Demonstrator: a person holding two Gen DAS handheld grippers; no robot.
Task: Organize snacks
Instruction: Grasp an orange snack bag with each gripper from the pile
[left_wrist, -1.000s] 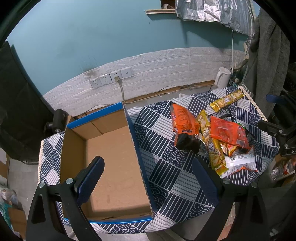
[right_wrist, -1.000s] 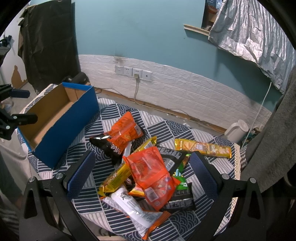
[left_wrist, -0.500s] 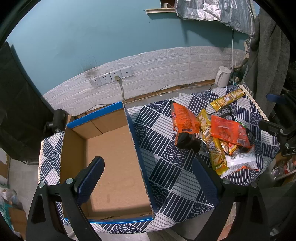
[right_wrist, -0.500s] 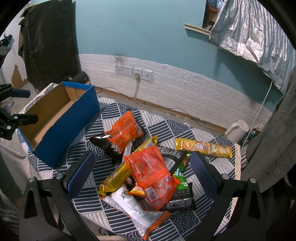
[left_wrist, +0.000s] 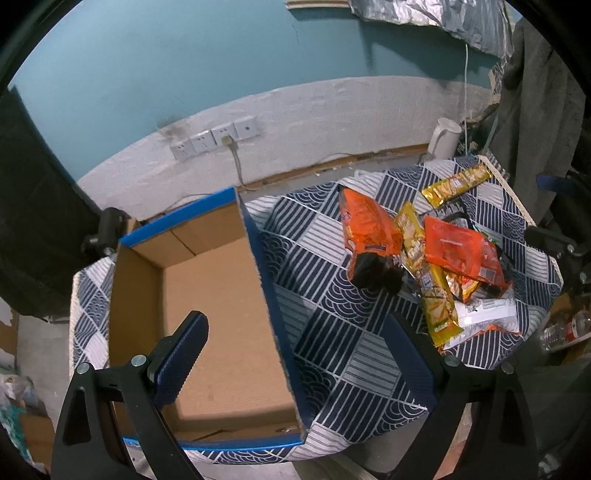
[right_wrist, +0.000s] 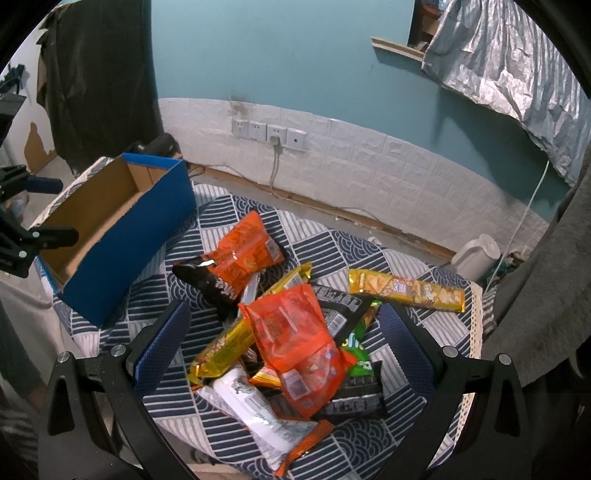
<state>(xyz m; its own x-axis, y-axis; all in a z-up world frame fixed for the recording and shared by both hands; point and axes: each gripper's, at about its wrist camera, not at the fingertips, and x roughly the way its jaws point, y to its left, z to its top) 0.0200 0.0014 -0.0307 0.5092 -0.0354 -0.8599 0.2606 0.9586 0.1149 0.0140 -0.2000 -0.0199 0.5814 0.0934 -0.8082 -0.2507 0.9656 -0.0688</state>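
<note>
**Snacks piled beside open box**

Box (right_wrist: 122, 236) was seen at the left of the patterned tablecloth (right_wrist: 229, 206), open-topped, its long axis running away toward the wall. Snacks (right_wrist: 291, 332) were heaped right of it, a yellow bar (right_wrist: 406, 290) lying crosswise behind. Left gripper (left_wrist: 295, 354) and right gripper (right_wrist: 284, 347) were held wide apart, gripping nothing.

Teal wall (right_wrist: 295, 55) above white brick panelling (right_wrist: 369, 155) with wall sockets (right_wrist: 267, 131)
</note>
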